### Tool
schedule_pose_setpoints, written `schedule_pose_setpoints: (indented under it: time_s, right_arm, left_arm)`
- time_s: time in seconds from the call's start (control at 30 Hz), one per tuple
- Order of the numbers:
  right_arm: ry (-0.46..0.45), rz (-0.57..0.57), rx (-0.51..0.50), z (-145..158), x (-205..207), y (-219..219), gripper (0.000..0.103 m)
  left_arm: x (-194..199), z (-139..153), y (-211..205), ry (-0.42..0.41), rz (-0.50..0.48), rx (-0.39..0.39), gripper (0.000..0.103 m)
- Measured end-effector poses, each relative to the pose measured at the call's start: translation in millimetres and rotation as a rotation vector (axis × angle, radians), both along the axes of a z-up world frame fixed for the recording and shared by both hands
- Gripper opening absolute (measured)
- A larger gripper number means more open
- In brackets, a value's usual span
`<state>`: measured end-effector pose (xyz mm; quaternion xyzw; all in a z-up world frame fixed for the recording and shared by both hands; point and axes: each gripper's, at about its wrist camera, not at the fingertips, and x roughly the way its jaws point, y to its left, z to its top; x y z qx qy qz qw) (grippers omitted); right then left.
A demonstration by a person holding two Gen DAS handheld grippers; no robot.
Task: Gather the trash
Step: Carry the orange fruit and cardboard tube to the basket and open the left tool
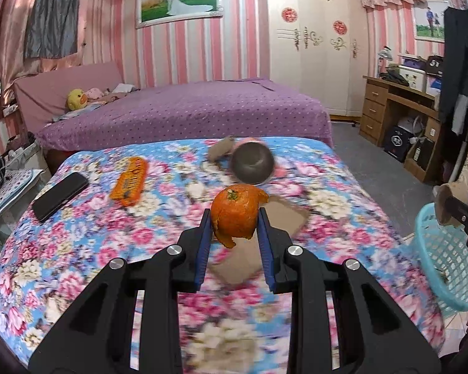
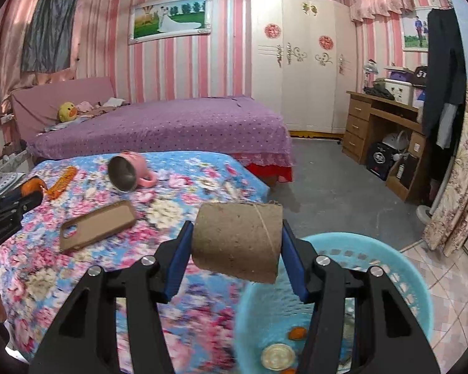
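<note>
— Between the blue pads of the right gripper (image 2: pixel 236 243) sits a cardboard tube (image 2: pixel 237 242), held at its two ends, so its long axis runs crosswise from pad to pad.

— And the basket?

— The blue basket (image 2: pixel 408 283) is just below and a little to the right of that tube, beside the flowered blanket (image 2: pixel 40 258). This hand is clearly the nearer one.

— The other?

— The left gripper (image 1: pixel 235 218) is closed narrow on an orange peel (image 1: pixel 236 215), over the blanket. For it the basket lies well off to the right.
</note>
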<state>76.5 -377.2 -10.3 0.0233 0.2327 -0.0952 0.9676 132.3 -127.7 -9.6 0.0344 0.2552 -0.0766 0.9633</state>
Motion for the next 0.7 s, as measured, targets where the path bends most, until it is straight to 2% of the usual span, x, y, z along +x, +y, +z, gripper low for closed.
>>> schedule_pose_setpoints:
  time_s: [0.33,0.43,0.7]
  right_arm:
    - [0.023,-0.131,-0.019,-4,-20,-67,0.054]
    - [0.014,-0.144,-0.008,-4,-29,-86,0.054]
    - [0.046,-0.240,-0.046,-13,-52,-133,0.054]
  left_arm:
    - [-18,-4,-86,0.008,-0.135,-0.028,0.028]
    - [-24,-6,-111,0.010,-0.176,-0.015,0.028]
    - [-50,-13,-184,0.025,-0.334,-0.018,0.028]
